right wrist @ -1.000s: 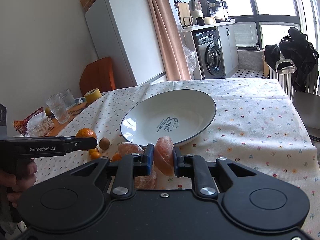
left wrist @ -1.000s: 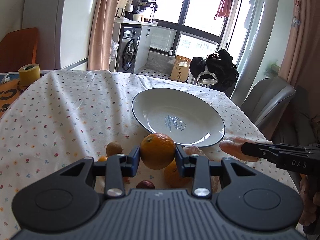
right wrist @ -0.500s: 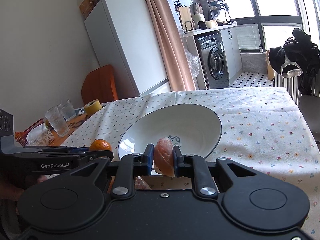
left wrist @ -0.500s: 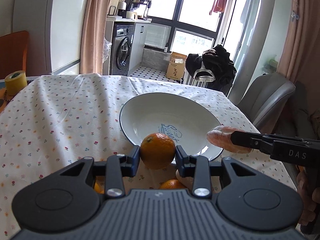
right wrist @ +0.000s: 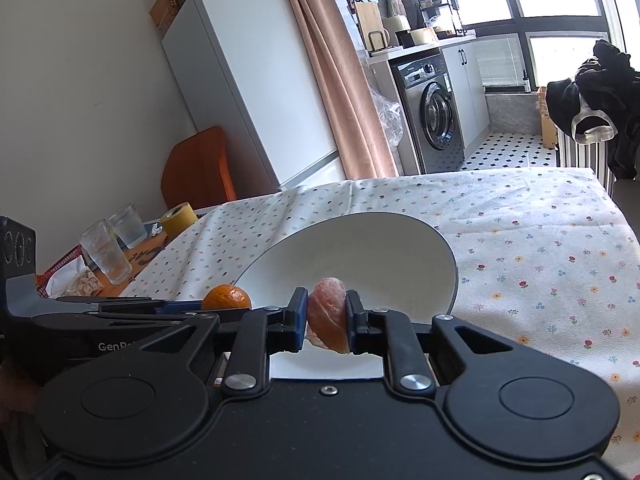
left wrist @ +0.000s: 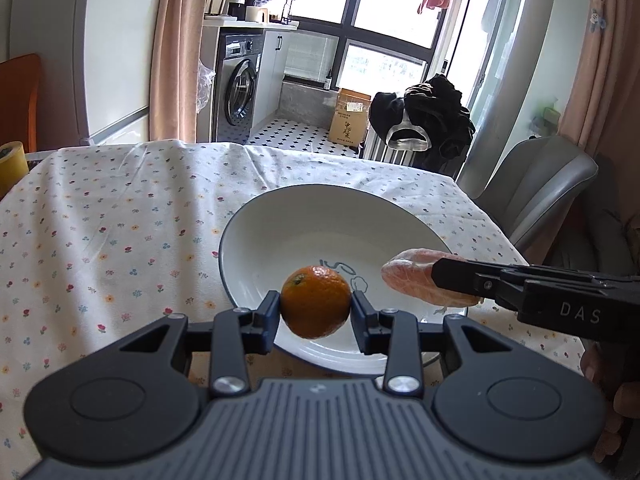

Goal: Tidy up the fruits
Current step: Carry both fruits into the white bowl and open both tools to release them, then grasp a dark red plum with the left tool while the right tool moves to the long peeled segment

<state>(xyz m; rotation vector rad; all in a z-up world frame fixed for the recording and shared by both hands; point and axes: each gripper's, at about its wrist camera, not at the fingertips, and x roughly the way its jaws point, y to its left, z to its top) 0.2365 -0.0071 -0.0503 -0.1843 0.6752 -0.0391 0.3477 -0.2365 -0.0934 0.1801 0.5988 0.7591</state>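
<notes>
A whole orange (left wrist: 315, 301) hangs over the near rim of the white plate (left wrist: 280, 216), held by my shut left gripper (left wrist: 315, 312). In the right wrist view my right gripper (right wrist: 327, 316) is shut on a peeled, pinkish citrus piece (right wrist: 328, 314) above the plate (right wrist: 400, 240). That piece (left wrist: 416, 278) also shows in the left wrist view, over the plate's right side, with the right gripper's finger (left wrist: 500, 284) across it. The orange (right wrist: 226, 298) and the left gripper's body (right wrist: 100, 320) appear at the left of the right wrist view. The plate holds no fruit.
A floral cloth (left wrist: 120, 208) covers the table. Two glasses (right wrist: 112, 248), a yellow tape roll (right wrist: 179, 219) and snack packets (right wrist: 76, 280) sit at the table's left end. A grey chair (left wrist: 540, 184) stands at the right. A hand (left wrist: 612, 392) grips the right tool.
Both grippers have risen and moved forward over the plate, carrying the orange and the peeled piece. The loose fruits on the cloth have dropped out of view below the grippers.
</notes>
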